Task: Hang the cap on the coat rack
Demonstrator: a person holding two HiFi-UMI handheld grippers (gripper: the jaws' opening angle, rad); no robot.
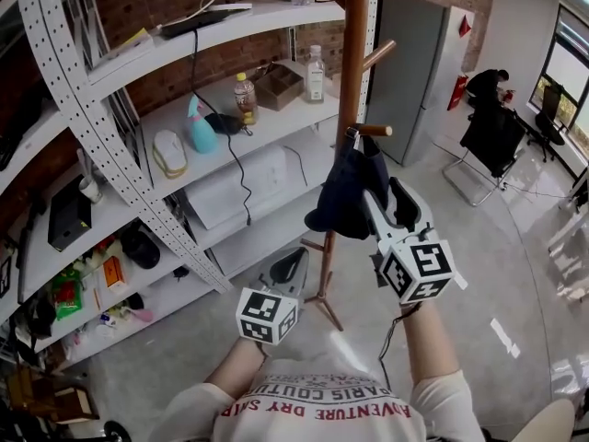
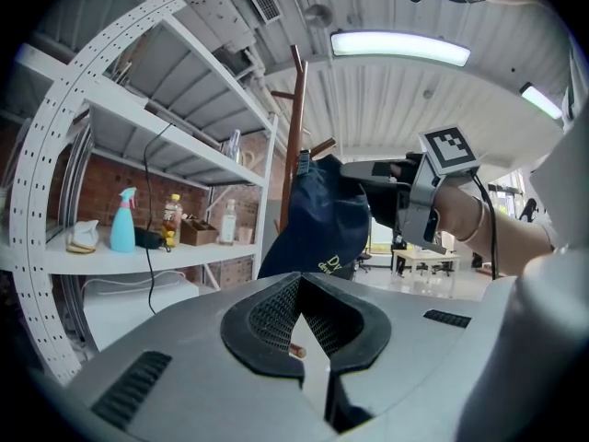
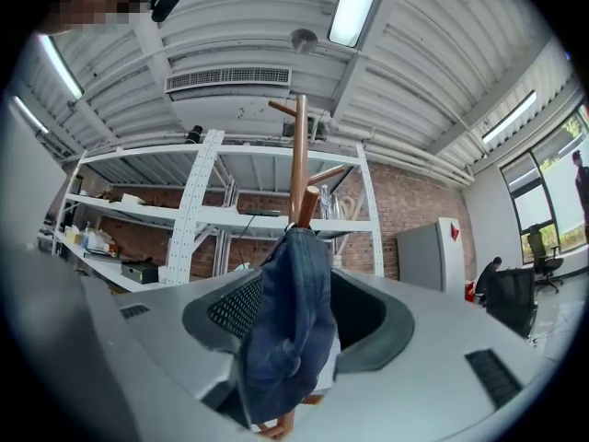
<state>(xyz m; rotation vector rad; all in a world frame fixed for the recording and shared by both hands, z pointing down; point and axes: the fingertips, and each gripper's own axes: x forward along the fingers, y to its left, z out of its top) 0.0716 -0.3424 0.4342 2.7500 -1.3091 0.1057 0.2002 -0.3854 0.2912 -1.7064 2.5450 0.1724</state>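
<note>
A dark blue denim cap (image 1: 345, 196) hangs from a short peg (image 1: 373, 130) of the wooden coat rack (image 1: 352, 63). My right gripper (image 1: 379, 196) reaches up to it, jaws open on either side of the hanging cloth. In the right gripper view the cap (image 3: 290, 330) droops between the spread pads (image 3: 230, 309) from the peg on the pole (image 3: 299, 155). My left gripper (image 1: 290, 265) is held lower, near the rack's foot, shut and empty. The left gripper view looks past its closed jaws (image 2: 308, 339) at the cap (image 2: 317, 224) and the right gripper (image 2: 368, 187).
White metal shelving (image 1: 230, 90) to the left of the rack carries a blue spray bottle (image 1: 201, 129), bottles (image 1: 244, 98) and boxes. A grey cabinet (image 1: 414, 72) stands behind the rack. Office chairs and a person (image 1: 492, 132) are at the far right.
</note>
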